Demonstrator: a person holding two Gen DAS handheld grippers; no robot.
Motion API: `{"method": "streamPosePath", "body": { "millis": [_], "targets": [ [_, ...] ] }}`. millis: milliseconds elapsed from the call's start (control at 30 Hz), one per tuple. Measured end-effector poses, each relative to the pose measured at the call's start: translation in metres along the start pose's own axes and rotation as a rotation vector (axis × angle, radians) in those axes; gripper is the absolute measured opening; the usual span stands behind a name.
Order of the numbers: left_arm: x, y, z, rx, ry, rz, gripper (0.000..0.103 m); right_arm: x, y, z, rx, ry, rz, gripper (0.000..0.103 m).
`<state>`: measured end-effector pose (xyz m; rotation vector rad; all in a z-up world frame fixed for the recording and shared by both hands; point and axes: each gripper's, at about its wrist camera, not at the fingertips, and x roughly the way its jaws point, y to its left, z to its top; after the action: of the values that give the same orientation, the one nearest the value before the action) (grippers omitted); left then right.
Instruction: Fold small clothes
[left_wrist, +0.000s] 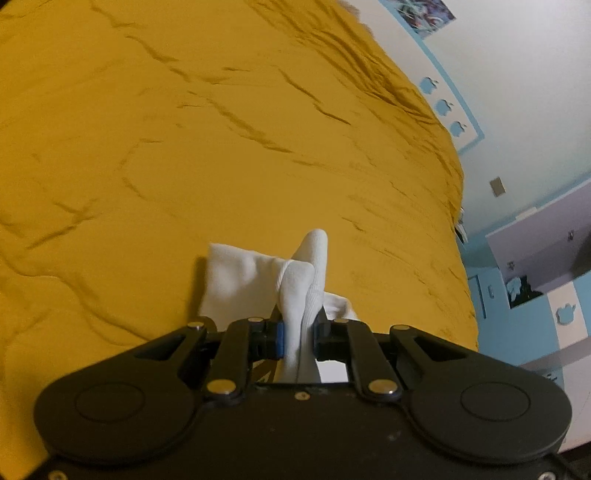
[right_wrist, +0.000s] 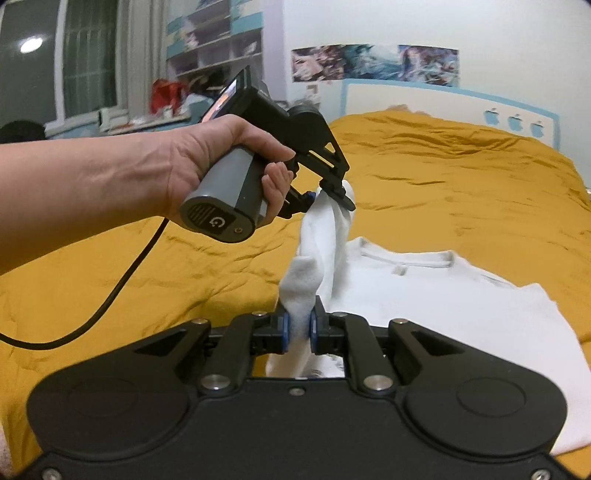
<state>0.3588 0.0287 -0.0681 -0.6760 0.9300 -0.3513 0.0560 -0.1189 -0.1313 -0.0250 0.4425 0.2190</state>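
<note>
Both my grippers clamp one white sock (right_wrist: 325, 240) above the bed (right_wrist: 461, 173).
Left gripper (right_wrist: 328, 197) tilts down, right gripper (right_wrist: 298, 328) below; sock runs roughly vertical, toe end probably mine.

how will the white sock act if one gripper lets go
Probably floppy: the sock sags and creases between the left gripper and right gripper. Likely light, since small pinches hold it up. The freed end would likely drop toward the white shirt.

Warm, dim indoor light is tinting both views yellowish. A ceiling lamp is reflecting in the dark window (right_wrist: 35, 44). Soft shadows are filling the bedspread's (left_wrist: 184, 147) creases. Fisheye distortion is bending the edges, darkening corners; background shelves (right_wrist: 218, 48) are looking soft.
</note>
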Motion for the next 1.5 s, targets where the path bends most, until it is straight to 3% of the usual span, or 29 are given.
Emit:
{"method": "streamPosePath", "body": {
  "millis": [367, 800, 1167, 1500],
  "targets": [
    [0.046, -0.077, -0.036, 0.108, 0.006, -0.051, 0.01, -0.029, -0.079, -0.012, 0.147, -0.068, -0.133, 0.009],
    [0.125, -0.129, -0.076, 0.177, 0.108, -0.027, 0.01, -0.037, -0.177, -0.053, 0.377, -0.063, -0.249, 0.009],
    [0.186, -0.149, -0.107, 0.233, 0.171, 0.053, 0.01, -0.036, -0.217, -0.094, 0.527, -0.03, -0.264, 0.009],
    [0.21, -0.162, -0.117, 0.28, 0.18, 0.099, 0.01, -0.039, -0.229, -0.111, 0.641, -0.024, -0.256, 0.01]
  ]
}}
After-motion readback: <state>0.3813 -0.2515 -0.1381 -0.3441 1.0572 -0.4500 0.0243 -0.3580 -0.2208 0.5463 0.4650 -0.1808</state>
